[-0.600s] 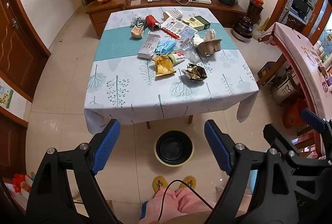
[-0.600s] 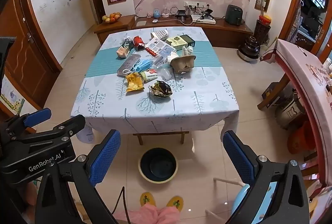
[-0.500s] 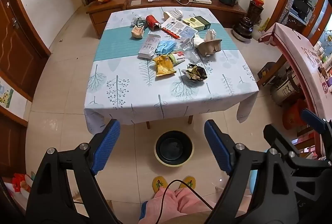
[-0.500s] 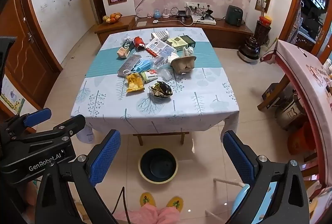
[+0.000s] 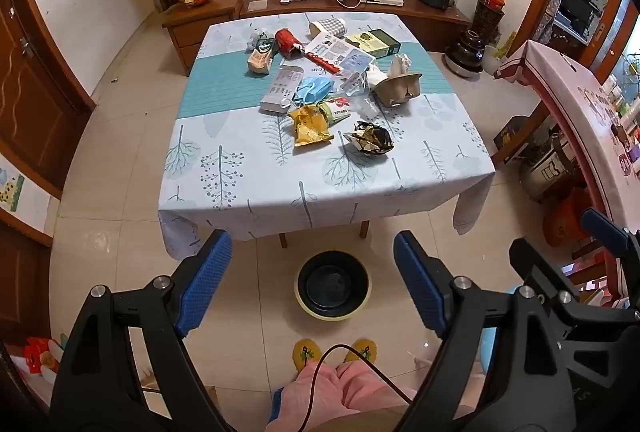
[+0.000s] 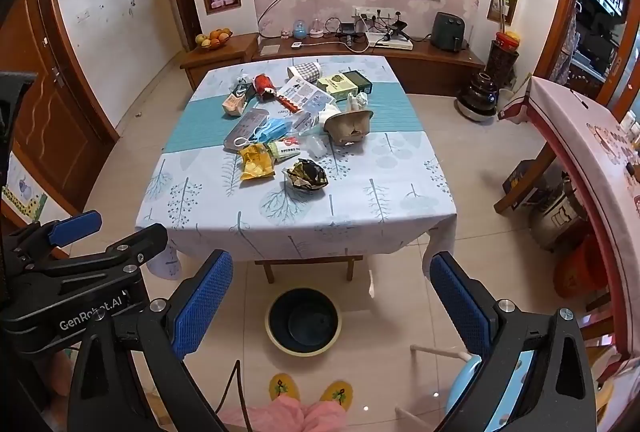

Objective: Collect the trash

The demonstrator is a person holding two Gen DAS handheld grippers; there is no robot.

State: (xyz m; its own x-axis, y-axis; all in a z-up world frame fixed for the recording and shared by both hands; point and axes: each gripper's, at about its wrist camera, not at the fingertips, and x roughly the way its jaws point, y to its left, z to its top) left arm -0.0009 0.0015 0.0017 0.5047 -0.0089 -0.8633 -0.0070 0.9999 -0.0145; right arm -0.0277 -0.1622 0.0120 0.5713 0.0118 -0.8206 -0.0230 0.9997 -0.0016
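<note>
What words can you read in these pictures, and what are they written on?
"GenRobot.AI": white letters on the black body of the left gripper, seen in the right wrist view.

Too small or blurred to read:
the print on the green box
the leaflet
the green-and-white snack packet
the yellow wrapper
the red can

A pale blue tree-printed tablecloth (image 5: pixel 248 168) with a teal band carries a yellow wrapper (image 5: pixel 310 124) and blue masks (image 5: pixel 314 90).
</note>
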